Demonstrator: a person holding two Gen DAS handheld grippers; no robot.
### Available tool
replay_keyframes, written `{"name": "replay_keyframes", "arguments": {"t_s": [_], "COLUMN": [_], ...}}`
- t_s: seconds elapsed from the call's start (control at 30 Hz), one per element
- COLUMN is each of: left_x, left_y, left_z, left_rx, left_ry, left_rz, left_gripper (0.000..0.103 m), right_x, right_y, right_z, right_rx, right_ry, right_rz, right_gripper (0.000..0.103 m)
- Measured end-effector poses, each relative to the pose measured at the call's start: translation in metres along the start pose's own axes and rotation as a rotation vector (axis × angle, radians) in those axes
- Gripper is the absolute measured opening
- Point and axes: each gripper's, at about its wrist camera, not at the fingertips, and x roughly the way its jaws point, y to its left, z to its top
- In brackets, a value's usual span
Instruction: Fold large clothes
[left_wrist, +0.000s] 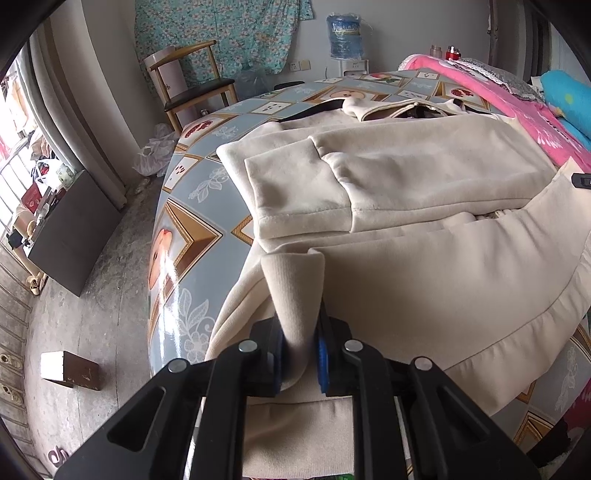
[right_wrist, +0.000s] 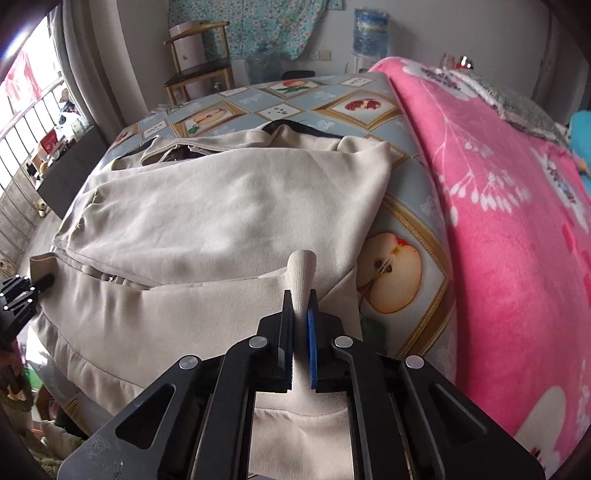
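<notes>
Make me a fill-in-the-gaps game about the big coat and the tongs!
1. The beige coat lies on a table cover printed with pictures of ____.
2. Beside the table cover lies a blanket coloured ____.
3. The left tongs and the right tongs are both ____ on the coat's bottom edge.
4. By the far wall stands a wooden ____ with a dark seat.

Missing words: fruit; pink; shut; chair
</notes>
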Motion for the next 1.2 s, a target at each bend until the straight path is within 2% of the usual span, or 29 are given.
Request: {"name": "replay_keyframes", "arguments": {"t_s": [0.13,0.3,0.47,0.63,0.83,0.9,1.0,1.1,1.2], "left_x": [-0.023,-0.067,-0.110,-0.125,-0.109,-0.099,-0.075,-0.041,0.005], "left_y": [0.005,0.013,0.021,0.039,0.053,0.058,0.068,0.082,0.094], "left_z": [-0.007,-0.017,-0.023,-0.004,0.044,0.066,0.107,0.154,0.198], "left_rx": [-0.003,-0.002,-0.006,-0.069,-0.057,-0.053,-0.054,-0.072,-0.080], "left_ry": [-0.075,-0.185,-0.277,-0.319,-0.353,-0.361,-0.355,-0.321,-0.254], "left_rz": [-0.034,-0.094,-0.125,-0.185,-0.185,-0.187,-0.188,-0.211,-0.239], "left_gripper": [0.008,0.006,0.006,0.006,0.006,0.006,0.006,0.006,0.006], "right_x": [-0.032,-0.070,-0.105,-0.118,-0.109,-0.098,-0.073,-0.038,0.004], "right_y": [0.024,0.039,0.038,0.025,0.022,0.020,0.009,-0.002,-0.013], "right_z": [-0.012,-0.030,-0.042,-0.032,0.015,0.040,0.085,0.135,0.177], "right_rx": [-0.037,0.001,0.098,0.184,0.148,0.118,0.105,0.098,0.117], "right_ry": [-0.096,-0.209,-0.297,-0.360,-0.426,-0.440,-0.443,-0.420,-0.361], "right_rz": [-0.144,-0.246,-0.270,-0.248,-0.242,-0.240,-0.190,-0.157,-0.120], "right_gripper": [0.005,0.005,0.005,0.005,0.005,0.004,0.004,0.004,0.004]}}
